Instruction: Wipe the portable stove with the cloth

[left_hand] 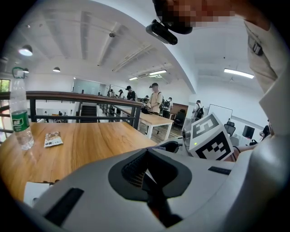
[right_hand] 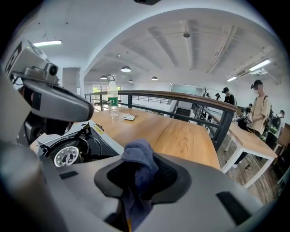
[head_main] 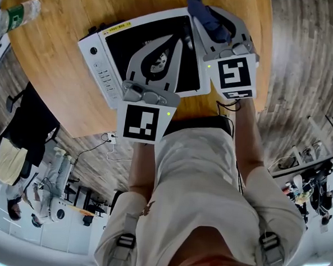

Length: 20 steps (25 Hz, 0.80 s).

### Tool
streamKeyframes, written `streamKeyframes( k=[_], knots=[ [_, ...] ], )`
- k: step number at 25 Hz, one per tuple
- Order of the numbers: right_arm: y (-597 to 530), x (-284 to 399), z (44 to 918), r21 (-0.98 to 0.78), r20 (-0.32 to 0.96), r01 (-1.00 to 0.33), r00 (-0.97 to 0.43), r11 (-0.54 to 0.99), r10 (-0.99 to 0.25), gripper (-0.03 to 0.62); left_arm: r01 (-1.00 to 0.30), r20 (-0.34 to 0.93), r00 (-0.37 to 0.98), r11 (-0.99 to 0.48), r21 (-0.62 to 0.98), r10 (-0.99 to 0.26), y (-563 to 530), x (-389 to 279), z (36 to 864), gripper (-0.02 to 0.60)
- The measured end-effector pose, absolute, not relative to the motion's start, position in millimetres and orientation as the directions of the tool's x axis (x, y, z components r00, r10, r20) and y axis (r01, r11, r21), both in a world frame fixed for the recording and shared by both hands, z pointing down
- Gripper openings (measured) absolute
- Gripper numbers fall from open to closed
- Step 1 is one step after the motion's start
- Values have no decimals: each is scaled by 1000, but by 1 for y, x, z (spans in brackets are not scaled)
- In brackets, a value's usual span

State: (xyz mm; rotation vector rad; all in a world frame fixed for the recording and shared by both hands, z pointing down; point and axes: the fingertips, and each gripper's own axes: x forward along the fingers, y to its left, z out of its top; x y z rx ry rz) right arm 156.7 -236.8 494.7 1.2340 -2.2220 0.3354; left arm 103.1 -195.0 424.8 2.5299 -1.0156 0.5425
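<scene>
The portable stove (head_main: 100, 64) sits close to the near edge of the wooden table (head_main: 56, 100). The right gripper (head_main: 210, 19) pinches a dark blue cloth (head_main: 199, 7) over the stove's far right corner. The left gripper (head_main: 177, 41) is over the stove's black top, its fingers pressed together with nothing between them.

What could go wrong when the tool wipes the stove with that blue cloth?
1. The bunched dark blue cloth is only pinched in the right tool, so hard rubbing might pull it loose.
2. The grey and black portable stove sits near the round wooden table's edge on the person's side; pushing could slide it off.
3. The shut, empty left tool hangs over the stove, so the two tools might bump.
</scene>
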Motion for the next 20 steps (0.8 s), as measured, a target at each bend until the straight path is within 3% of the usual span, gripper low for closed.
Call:
streamKeyframes(
  k=[7, 20],
  knots=[
    [-232, 146, 500, 140, 619, -786, -406, 602, -673, 110, -717, 473, 666, -670, 192, -577, -190, 101, 426, 20],
    [-202, 153, 506, 111, 647, -804, -388, 585, -656, 107, -723, 470, 661, -666, 186, -586, -175, 96, 420, 20]
  ],
)
